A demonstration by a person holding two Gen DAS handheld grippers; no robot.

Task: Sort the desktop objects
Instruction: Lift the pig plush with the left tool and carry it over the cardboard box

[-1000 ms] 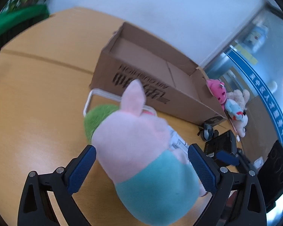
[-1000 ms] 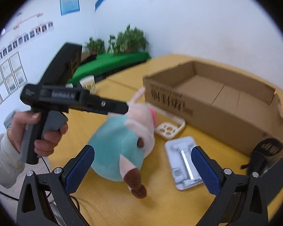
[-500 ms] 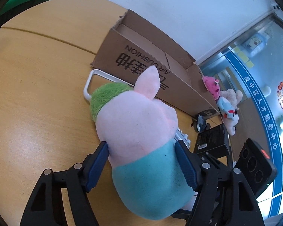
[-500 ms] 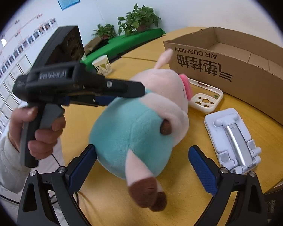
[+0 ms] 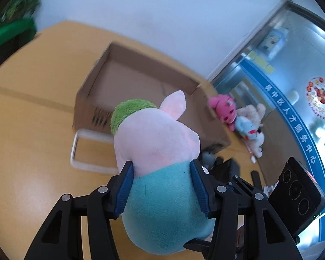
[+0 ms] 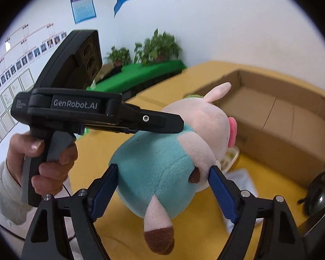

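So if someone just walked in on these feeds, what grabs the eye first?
The plush pig, pink with a teal body, fills the middle of both views, with the left gripper and the right gripper both clamped on its body, their jaws having just been closing. Behind it an open cardboard box sits on the yellow table.

"GenRobot.AI" on left gripper (image 6: 179, 127) body, Chinese characters on blue window band (image 5: 292, 119)

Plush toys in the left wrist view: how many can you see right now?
3, maybe more. The pig plush sits between the left gripper's jaws. A pink plush and a blue-and-white plush lie beyond the cardboard box; a beige one may hide behind them.
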